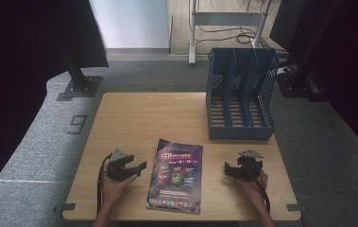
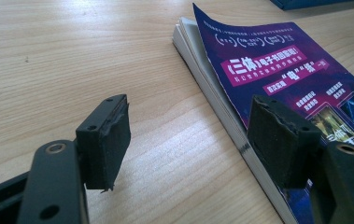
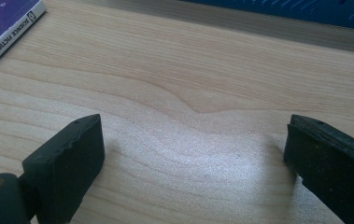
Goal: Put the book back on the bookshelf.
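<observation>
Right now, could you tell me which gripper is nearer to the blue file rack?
The right. The right gripper sits on the table just in front of the blue file rack, below its front wall. The left gripper lies across the magazine, on its far side, jaws open.

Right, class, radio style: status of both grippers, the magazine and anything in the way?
Left gripper open, beside magazine. Right gripper open, over bare table. Magazine flat, untouched. Blue file rack stands behind, path clear.

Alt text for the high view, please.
A purple-covered book lies flat on a wooden table between the open left gripper and open right gripper; a blue file rack stands behind.
</observation>
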`<act>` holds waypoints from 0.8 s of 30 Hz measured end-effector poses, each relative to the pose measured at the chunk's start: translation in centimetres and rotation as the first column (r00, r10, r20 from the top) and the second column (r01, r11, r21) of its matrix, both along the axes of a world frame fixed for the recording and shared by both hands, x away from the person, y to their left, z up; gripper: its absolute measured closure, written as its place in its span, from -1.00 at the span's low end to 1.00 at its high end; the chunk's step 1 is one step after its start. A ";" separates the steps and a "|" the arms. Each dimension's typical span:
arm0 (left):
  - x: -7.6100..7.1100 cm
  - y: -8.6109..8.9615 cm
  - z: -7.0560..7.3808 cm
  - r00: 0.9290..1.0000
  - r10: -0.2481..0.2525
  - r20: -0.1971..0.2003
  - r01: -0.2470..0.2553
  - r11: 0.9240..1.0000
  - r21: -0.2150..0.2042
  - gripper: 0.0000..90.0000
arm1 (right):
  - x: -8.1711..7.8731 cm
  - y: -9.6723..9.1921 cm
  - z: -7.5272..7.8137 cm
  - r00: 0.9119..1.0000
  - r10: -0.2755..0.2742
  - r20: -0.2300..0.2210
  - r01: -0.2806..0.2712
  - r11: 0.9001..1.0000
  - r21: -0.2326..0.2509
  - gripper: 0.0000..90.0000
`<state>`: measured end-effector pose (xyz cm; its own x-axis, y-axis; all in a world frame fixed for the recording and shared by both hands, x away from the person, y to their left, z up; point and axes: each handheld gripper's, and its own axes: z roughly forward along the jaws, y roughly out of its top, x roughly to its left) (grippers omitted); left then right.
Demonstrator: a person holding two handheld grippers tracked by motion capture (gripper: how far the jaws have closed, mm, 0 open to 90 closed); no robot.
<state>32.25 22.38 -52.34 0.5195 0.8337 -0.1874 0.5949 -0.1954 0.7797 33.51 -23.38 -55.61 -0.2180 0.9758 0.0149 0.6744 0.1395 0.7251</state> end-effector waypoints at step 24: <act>-0.1 0.1 0.5 0.999 -0.048 -0.001 0.048 0.995 -0.091 -0.34 | -0.8 0.8 2.1 0.996 0.010 0.090 -0.019 0.995 0.101 -0.68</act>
<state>32.19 22.51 -51.81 0.5579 0.7871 -0.2629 0.5889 -0.1523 0.7937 32.74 -22.61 -53.54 -0.2370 0.9670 0.0934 0.6048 0.0716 0.7931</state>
